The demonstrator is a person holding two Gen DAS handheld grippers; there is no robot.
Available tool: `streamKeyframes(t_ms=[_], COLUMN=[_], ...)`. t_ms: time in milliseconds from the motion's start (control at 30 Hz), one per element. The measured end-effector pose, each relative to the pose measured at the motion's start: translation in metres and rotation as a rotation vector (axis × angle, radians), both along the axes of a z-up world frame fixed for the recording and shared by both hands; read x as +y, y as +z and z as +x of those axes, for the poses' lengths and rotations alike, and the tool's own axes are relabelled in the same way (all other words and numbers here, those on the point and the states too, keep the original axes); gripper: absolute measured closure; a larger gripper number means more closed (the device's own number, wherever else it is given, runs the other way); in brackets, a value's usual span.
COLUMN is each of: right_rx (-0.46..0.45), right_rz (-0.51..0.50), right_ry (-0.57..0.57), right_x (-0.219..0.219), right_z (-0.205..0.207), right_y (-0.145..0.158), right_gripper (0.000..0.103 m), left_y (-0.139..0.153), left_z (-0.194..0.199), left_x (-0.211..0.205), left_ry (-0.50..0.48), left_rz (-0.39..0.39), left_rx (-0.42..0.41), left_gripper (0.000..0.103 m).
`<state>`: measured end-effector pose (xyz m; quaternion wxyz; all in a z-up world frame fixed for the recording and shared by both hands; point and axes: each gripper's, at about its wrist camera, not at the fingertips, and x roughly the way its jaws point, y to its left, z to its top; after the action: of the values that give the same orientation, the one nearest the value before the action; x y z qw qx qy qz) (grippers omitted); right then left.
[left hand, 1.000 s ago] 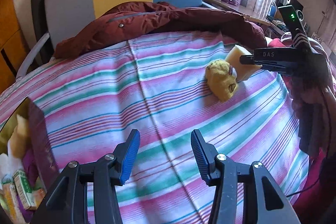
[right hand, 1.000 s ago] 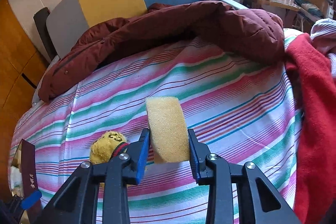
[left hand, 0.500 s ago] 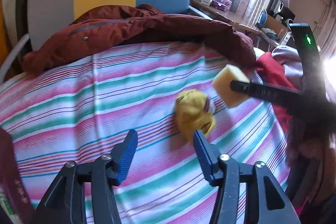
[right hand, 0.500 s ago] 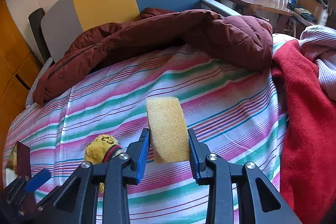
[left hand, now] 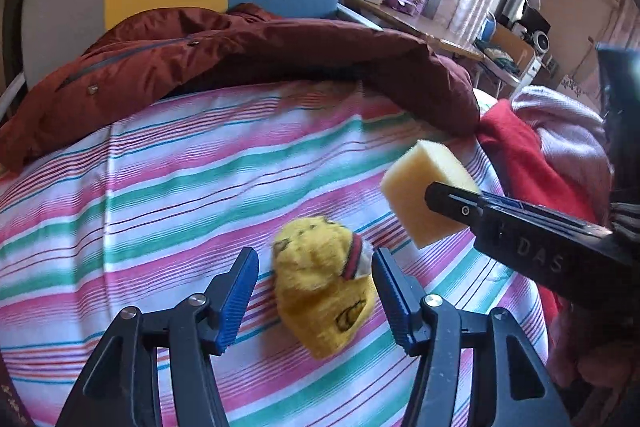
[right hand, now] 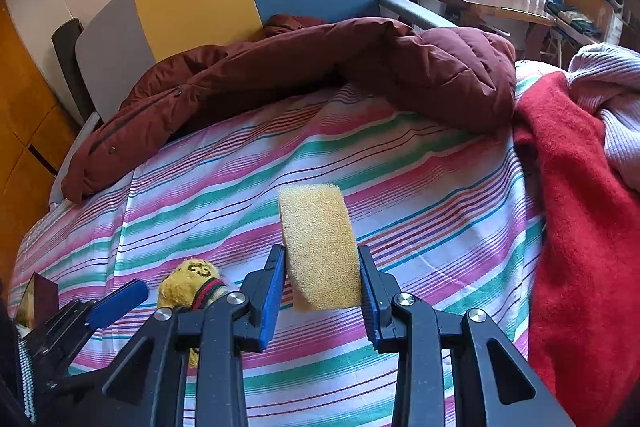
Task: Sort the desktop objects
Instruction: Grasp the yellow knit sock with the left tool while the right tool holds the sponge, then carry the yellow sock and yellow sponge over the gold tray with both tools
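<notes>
A yellow plush toy [left hand: 326,287] with a red-and-green collar lies on the striped bedsheet [left hand: 180,187]. My left gripper [left hand: 314,281] is open, with the toy between its blue pads, apart from both. The toy also shows in the right wrist view [right hand: 188,281], partly behind my right gripper's left finger. My right gripper [right hand: 322,277] is shut on a yellow sponge [right hand: 318,247] and holds it above the sheet. The sponge [left hand: 424,195] shows in the left wrist view, just right of the toy.
A maroon jacket [right hand: 300,75] lies across the far side of the bed. Red and pink clothes [right hand: 580,187] are piled on the right. A dark box [right hand: 38,297] sits at the left edge. A headboard and a cluttered desk stand behind.
My left gripper has moved right and forward until the plush toy sits between its open fingers. My right gripper has lifted the sponge slightly and still holds it.
</notes>
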<state>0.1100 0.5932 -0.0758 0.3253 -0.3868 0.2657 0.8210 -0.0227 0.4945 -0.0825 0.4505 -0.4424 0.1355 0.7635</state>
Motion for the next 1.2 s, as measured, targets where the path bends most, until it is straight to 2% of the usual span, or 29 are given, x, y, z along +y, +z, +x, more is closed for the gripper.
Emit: streamKeyframes(t_ms=[133,267,467,567,667,800,1000,1200], right_rx=[-0.008,-0.012,-0.025,-0.03,-0.037,-0.034,-0.019,-0.009], right_rz=[-0.001,-0.003,0.008,0.013,0.018,0.023,0.012,-0.002], right_ry=[0.001,0.008,0.022,0.028,0.03,0.05,0.132,0.223], right_x=[0.001,0.001,-0.002,-0.003,-0.005,-0.008,-0.018,-0.035], right_z=[-0.001,-0.002,-0.006,-0.007,-0.008,-0.01,-0.019,-0.03], right_y=[-0.002,-0.003,-0.004,-0.004,-0.005,-0.005,-0.005,-0.009], right_gripper=[0.068,0.068,0.068,0.068,0.068,0.068,0.068,0.068], left_y=[-0.014,-0.03,-0.032,-0.032,-0.029,-0.025,-0.021,-0.014], left_z=[0.0,-0.008,-0.013,-0.01,-0.005,-0.001,0.0,0.002], left_x=[0.011,0.012,0.011,0.009,0.008,-0.002,-0.028,-0.063], left_ry=[-0.013,-0.015,0.004,0.014,0.026,0.036,0.076,0.133], left_rz=[-0.028,-0.028,-0.007,-0.006,-0.029,-0.023,-0.042,-0.045], left_rx=[0.018,-0.049,-0.061,-0.046,0.009,0.044,0.102,0.122], left_gripper=[0.043,0.042,0.042,0.042,0.053,0.06,0.06,0.06])
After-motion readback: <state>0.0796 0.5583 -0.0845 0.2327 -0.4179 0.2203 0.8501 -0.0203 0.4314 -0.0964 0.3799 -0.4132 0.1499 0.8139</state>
